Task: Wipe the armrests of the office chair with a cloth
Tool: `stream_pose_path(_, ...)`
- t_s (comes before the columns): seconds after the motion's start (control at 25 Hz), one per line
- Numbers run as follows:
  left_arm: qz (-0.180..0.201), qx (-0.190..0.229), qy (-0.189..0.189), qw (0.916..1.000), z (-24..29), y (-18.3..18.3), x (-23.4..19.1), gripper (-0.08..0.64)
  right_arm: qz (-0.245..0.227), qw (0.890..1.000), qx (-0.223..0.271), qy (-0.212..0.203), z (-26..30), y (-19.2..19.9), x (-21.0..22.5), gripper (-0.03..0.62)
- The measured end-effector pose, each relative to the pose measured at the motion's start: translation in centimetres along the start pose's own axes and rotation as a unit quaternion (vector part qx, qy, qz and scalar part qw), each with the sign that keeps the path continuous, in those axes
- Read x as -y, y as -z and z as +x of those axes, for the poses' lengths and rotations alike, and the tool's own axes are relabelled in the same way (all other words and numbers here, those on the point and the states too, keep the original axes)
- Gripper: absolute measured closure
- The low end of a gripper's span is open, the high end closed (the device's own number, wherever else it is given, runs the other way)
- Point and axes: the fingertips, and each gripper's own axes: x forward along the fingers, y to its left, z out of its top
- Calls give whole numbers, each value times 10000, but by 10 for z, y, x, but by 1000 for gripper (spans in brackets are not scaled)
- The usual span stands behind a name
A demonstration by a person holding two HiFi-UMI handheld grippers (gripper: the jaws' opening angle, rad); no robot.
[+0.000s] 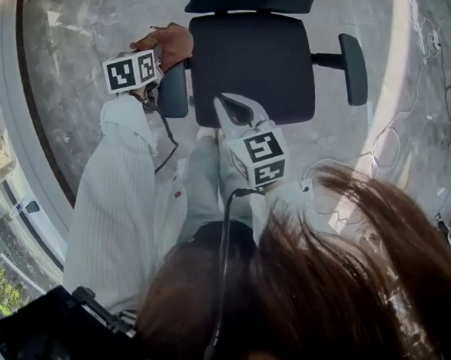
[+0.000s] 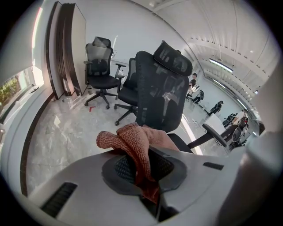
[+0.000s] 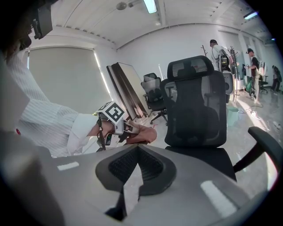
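Observation:
The black office chair [image 1: 252,66] stands in front of me, with its left armrest [image 1: 173,90] and right armrest [image 1: 353,68] in the head view. My left gripper [image 1: 154,59] is shut on a reddish-pink cloth [image 1: 168,42], held over the back end of the left armrest. In the left gripper view the cloth [image 2: 132,143] is bunched between the jaws, and the right armrest [image 2: 216,133] shows beyond it. My right gripper [image 1: 233,112] hovers over the seat's front edge, shut with nothing in it. The right gripper view shows the cloth [image 3: 142,132] and the mesh backrest [image 3: 194,110].
The floor is polished grey stone [image 1: 85,47]. A white cable [image 1: 406,116] trails on it right of the chair. Two more office chairs [image 2: 101,66] stand by a leaning panel [image 2: 66,48] at the back. People [image 3: 252,66] stand far off. A curved window sill [image 1: 15,151] runs along my left.

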Motion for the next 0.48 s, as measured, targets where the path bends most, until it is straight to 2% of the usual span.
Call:
stream_pose_path(0.24, -169, -4, 181, 9997, -34, 45, 20, 523, -112, 9998, 76, -133, -6, -7, -14, 591)
stream_pose_path(0.48, -140, -53, 227, 9996, -69, 91, 46, 523, -253, 9992, 63, -312, -14, -3, -34, 591)
